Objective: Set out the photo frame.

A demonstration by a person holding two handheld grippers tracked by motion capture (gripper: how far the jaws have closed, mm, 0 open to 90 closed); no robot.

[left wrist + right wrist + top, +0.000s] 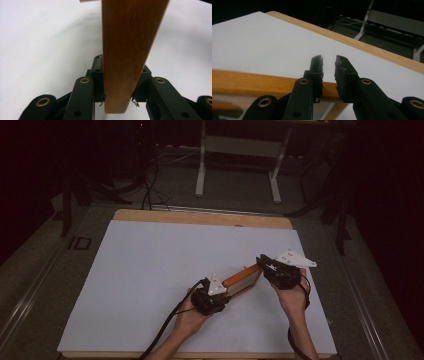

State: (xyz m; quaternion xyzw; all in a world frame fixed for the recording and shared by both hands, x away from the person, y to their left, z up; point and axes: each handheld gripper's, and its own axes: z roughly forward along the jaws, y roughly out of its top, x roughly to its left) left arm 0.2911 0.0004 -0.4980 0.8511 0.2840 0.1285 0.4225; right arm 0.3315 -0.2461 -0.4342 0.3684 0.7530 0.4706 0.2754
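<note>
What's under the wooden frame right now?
Under the wooden frame lies the white sheet that covers the table. The left hand-held gripper clamps one end. The frame hides the sheet directly below it, so whether it touches is unclear.

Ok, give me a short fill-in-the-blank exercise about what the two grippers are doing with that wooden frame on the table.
1. The left gripper is shut on the ____ frame.
2. The right gripper has its jaws ____, with a gap showing between its tips.
3. The table's top is covered by a ____ sheet.
4. In the high view, the frame spans between the two ____.

Missing words: wooden; open; white; grippers
</note>
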